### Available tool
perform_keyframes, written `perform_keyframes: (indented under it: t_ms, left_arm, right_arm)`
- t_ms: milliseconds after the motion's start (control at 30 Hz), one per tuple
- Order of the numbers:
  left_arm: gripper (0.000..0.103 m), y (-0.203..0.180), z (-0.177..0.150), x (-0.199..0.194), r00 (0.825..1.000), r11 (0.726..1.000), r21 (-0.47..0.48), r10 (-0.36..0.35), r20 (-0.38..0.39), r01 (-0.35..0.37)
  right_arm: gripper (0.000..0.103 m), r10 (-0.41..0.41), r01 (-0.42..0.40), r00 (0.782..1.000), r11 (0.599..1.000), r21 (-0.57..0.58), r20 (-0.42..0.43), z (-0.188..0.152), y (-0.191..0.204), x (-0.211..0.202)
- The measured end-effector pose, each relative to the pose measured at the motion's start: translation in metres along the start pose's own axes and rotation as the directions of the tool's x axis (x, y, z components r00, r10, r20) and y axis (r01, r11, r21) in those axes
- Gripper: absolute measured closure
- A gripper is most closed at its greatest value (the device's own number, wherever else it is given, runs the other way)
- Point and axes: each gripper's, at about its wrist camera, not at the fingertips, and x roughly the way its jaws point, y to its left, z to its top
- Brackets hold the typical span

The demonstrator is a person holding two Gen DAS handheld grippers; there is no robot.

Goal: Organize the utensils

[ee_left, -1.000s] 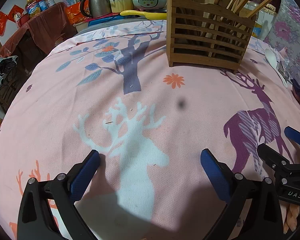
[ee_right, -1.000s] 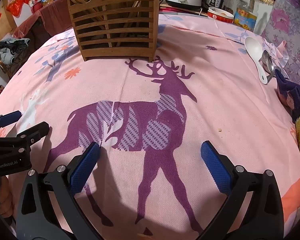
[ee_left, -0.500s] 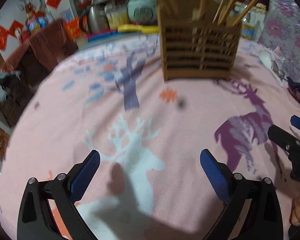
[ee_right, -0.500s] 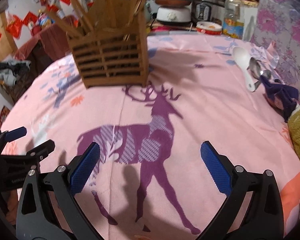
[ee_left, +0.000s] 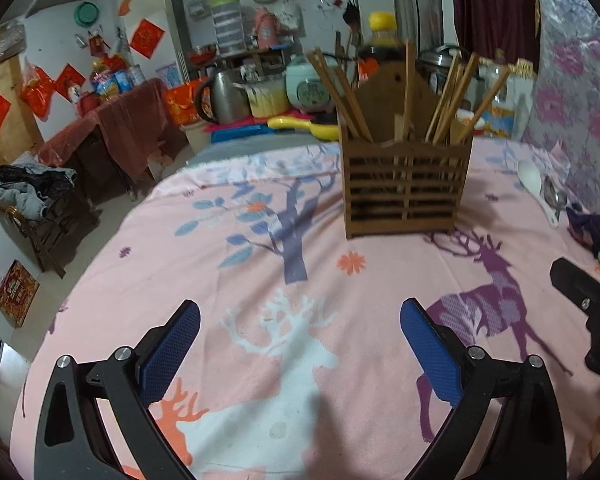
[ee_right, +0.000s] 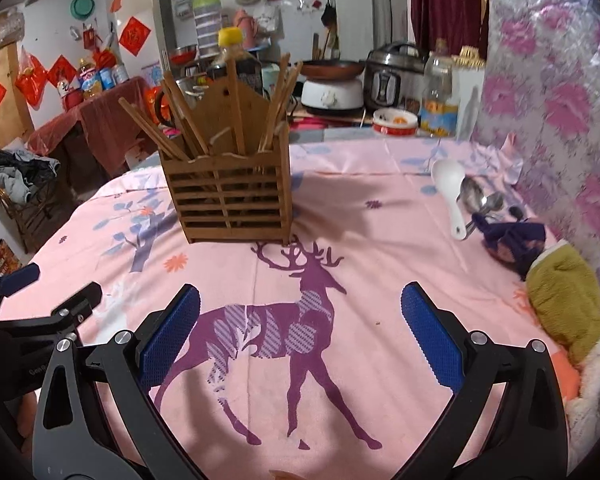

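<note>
Both grippers wide open and empty; white rice spoon (ee_right: pixel 450 192) and what look like metal spoons (ee_right: pixel 480 200) lie far right of the wooden chopstick holder (ee_right: pixel 230 196), handles toward camera, nearer right gripper (ee_right: pixel 300 328) than left gripper (ee_left: pixel 300 344).

Not much you can actually read here. The red paper squares on the far wall carry a single Chinese character each; the clearest one (ee_right: pixel 134 41) sits at about 11 o'clock in the right wrist view and looks like a "fu" good-luck sign, though it's soft. The left gripper's black body (ee_right: pixel 36 360), at 8 o'clock in that same view, has small white lettering starting "GenR", with the rest cut off. Labels on the bottles and cans are too blurry to read.
</note>
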Motion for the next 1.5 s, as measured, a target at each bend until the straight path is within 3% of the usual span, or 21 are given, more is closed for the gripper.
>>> perform_keyframes:
  t_ms: [133,433,700,1500]
  left_arm:
    - [0.005,0.002,0.001,-0.014,0.999,1.000,-0.001,-0.004,0.051,0.004]
    - [0.005,0.002,0.000,-0.015,0.999,1.000,0.018,-0.019,0.049,0.018]
    - [0.005,0.003,-0.002,-0.025,0.995,1.000,0.012,-0.007,0.101,0.006]
    - [0.005,0.003,-0.002,-0.018,0.997,1.000,0.009,-0.002,0.076,0.001]
  right_arm:
    - [0.006,0.009,-0.010,1.000,1.000,-0.005,-0.006,-0.002,0.001,-0.001]
    - [0.006,0.025,-0.026,0.999,0.999,-0.028,-0.030,-0.007,0.006,0.002]
    - [0.006,0.025,-0.026,0.999,0.999,-0.029,-0.030,-0.007,0.007,0.002]
    - [0.006,0.032,-0.033,0.999,0.999,-0.016,-0.012,-0.006,0.004,-0.003]
